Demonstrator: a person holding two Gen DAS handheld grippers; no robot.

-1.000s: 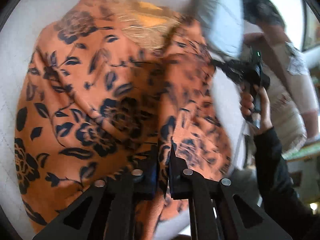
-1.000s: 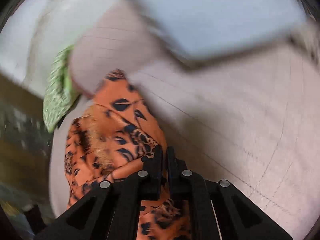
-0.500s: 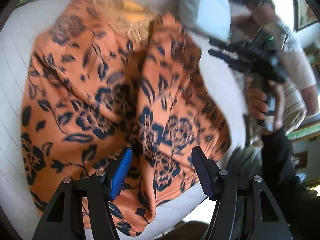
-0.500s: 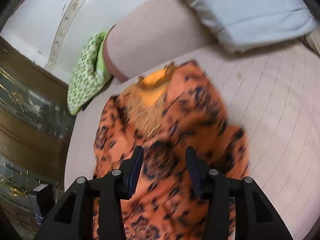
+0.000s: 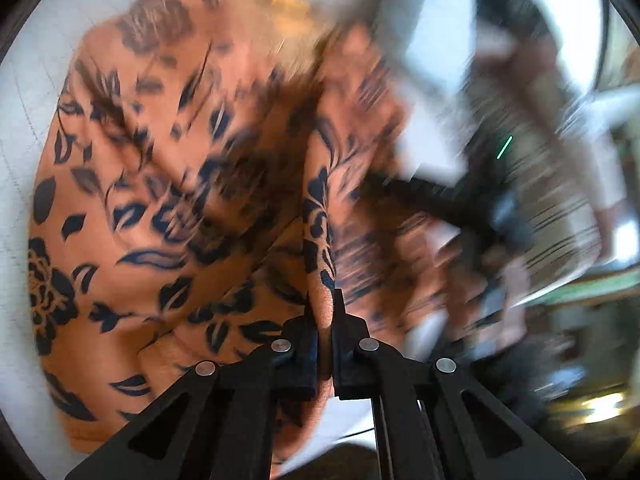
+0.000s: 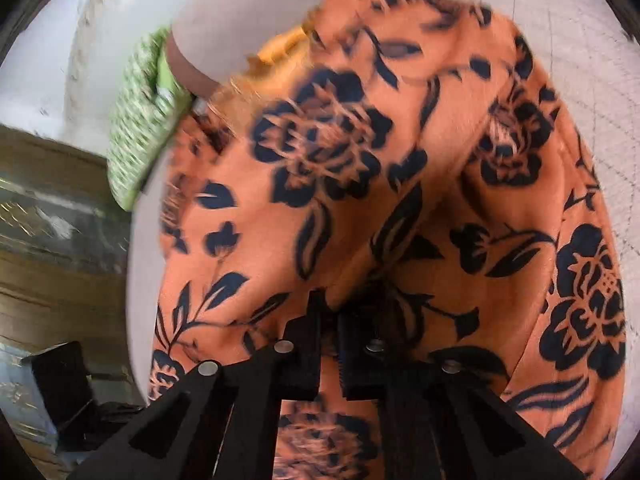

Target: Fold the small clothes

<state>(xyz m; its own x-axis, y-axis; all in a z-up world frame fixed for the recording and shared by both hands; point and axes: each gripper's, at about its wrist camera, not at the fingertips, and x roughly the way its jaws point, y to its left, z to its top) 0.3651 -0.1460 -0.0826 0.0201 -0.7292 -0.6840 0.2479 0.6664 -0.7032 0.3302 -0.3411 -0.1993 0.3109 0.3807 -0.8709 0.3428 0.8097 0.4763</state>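
Note:
An orange garment with a dark blue flower print lies spread on a white quilted surface. My left gripper is shut on a raised fold of the garment at its near edge. In the right wrist view the same garment fills the frame, and my right gripper is shut on a pinched ridge of it. The right gripper also shows in the left wrist view as a blurred dark shape over the garment's right side.
A green patterned cloth lies at the far left beside a pale cushion. A wooden floor and a dark box lie left of the quilted surface. The person's striped clothing is at right.
Half a second ago both grippers were open above the garment. Now both have come down and shut on folds of it. The left wrist view is blurred with motion.

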